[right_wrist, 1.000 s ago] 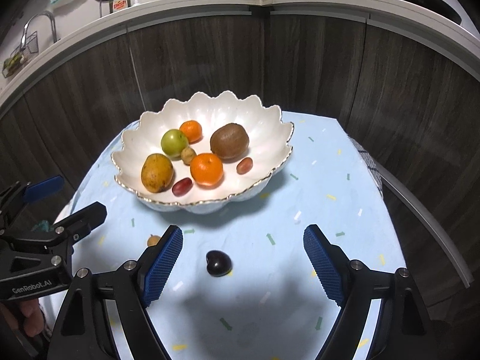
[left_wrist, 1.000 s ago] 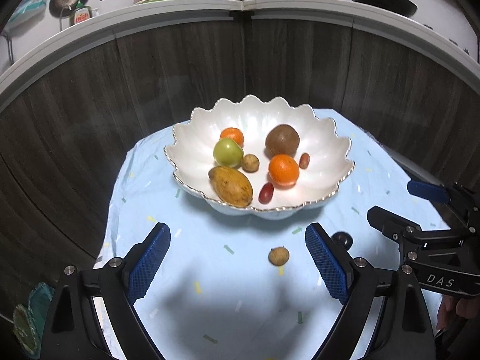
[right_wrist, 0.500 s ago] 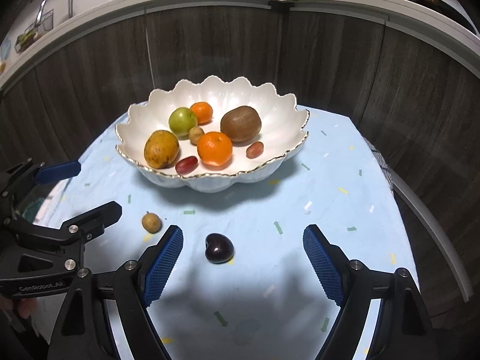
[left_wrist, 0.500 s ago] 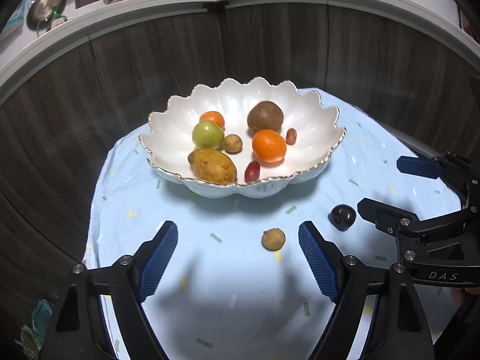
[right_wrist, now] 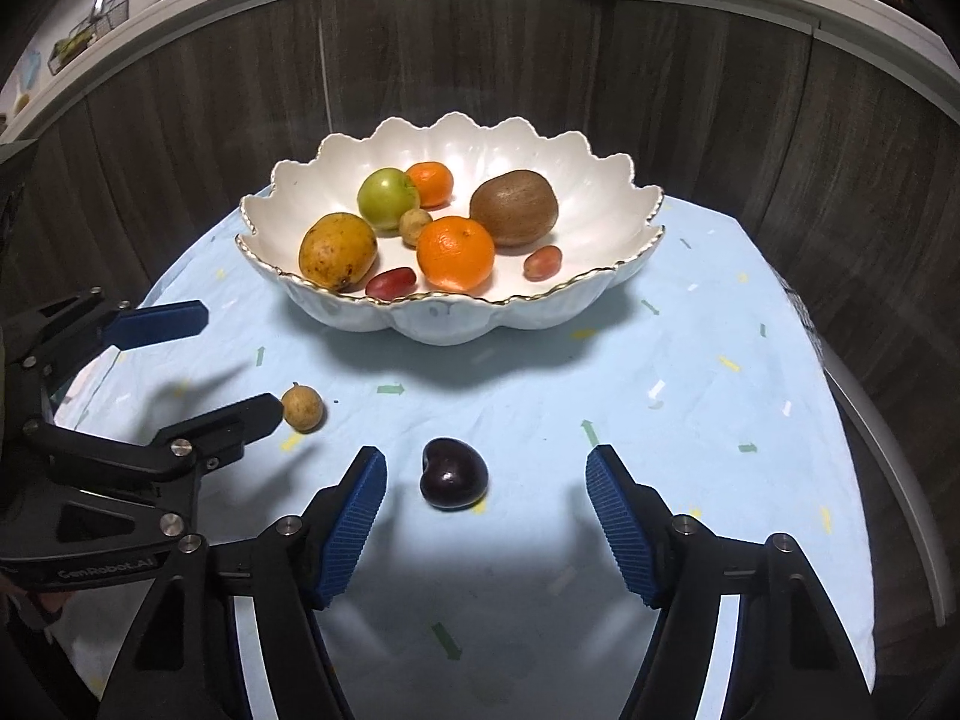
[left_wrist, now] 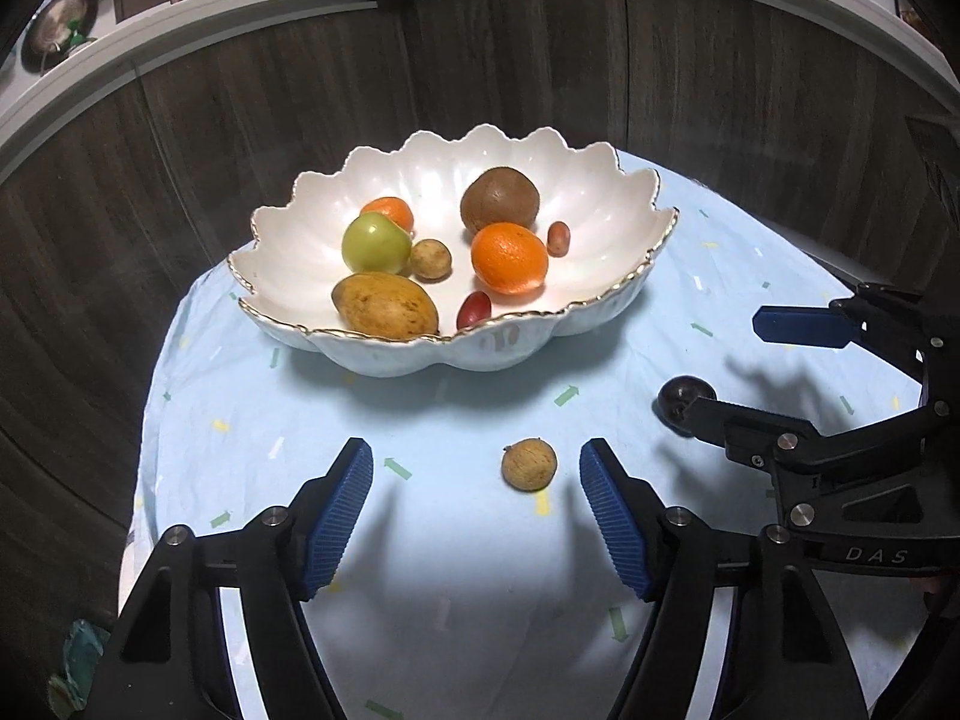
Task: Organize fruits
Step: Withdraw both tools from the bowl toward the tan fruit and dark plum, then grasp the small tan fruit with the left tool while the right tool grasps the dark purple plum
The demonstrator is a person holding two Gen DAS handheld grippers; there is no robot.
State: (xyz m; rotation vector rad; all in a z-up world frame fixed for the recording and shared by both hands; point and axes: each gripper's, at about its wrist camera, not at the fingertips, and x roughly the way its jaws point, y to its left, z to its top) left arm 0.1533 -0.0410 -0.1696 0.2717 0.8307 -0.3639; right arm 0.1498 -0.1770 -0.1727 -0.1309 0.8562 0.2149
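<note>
Left gripper (left_wrist: pixel 477 507) jaws apart, just been closing, small tan longan (left_wrist: pixel 529 463) between them, untouched. Right gripper (right_wrist: pixel 486 507) same: jaws apart, closing in, dark plum (right_wrist: pixel 453 473) between, no contact. Both fruits sit on the blue-clothed worktop (right_wrist: pixel 690 420), near the scalloped white bowl (right_wrist: pixel 606 294) holding the other fruit.

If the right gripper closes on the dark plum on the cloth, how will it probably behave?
The dark plum looks round and glossy, so it may slip or roll on the cloth if pushed off-centre. Its skin looks thin, so a hard squeeze could bruise it. It lies left of centre before the right gripper.
</note>
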